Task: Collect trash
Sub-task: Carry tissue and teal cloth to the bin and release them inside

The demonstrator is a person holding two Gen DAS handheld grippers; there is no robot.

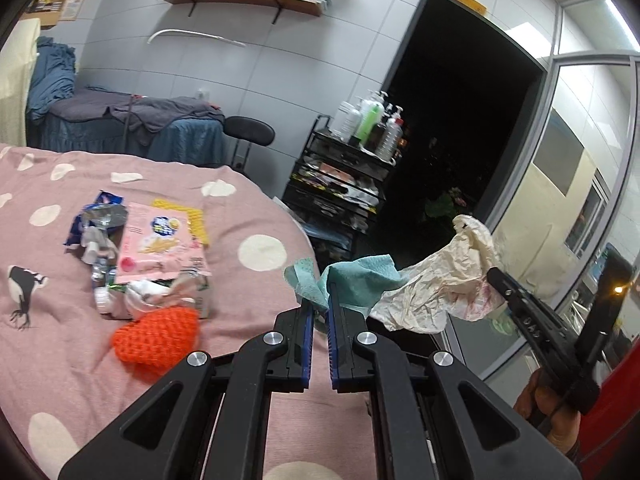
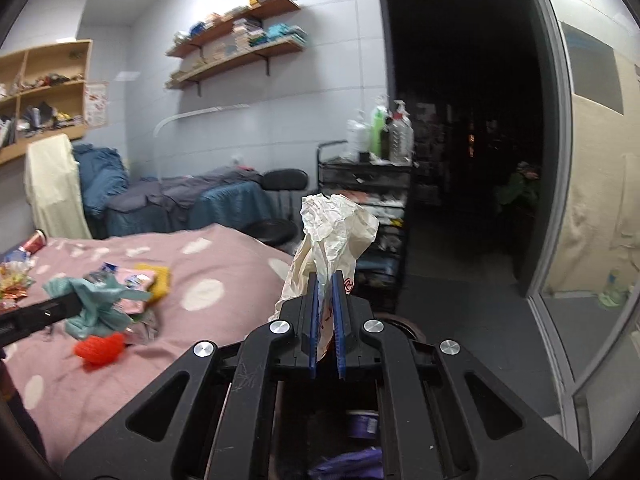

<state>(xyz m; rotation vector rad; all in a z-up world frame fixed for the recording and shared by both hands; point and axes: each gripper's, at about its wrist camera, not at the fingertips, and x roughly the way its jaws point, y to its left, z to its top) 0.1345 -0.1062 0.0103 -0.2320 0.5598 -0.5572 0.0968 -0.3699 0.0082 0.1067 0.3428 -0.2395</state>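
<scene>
Pointing slightly downward past the edge of the bed [image 1: 248, 216], the left tongs [image 1: 319, 304] are clenched on a crumpled teal paper towel [image 1: 360, 280], which sticks up and fans out above the blue pads. Just to their right, the right tongs [image 2: 326, 292] are clamped on a crumpled cream paper bag [image 2: 336, 232] with red print; the bag rises upright from between the pads in the right wrist view and touches the teal towel's edge in the left wrist view. A hand [image 1: 548, 420] grips the right tool's handle at the lower right of the left wrist view. Both tools are held side by side off the bed's near corner, aimed toward a dark doorway [image 2: 460, 120] and a black trolley [image 1: 340, 200] of bottles. More trash remains on the pink spotted bedspread: a pink snack packet [image 1: 160, 240], a crushed blue wrapper [image 1: 100, 216], a yellow foam piece [image 1: 192, 212], crumpled tissues [image 1: 148, 292] and an orange mesh net [image 1: 160, 336], all heaped together.
</scene>
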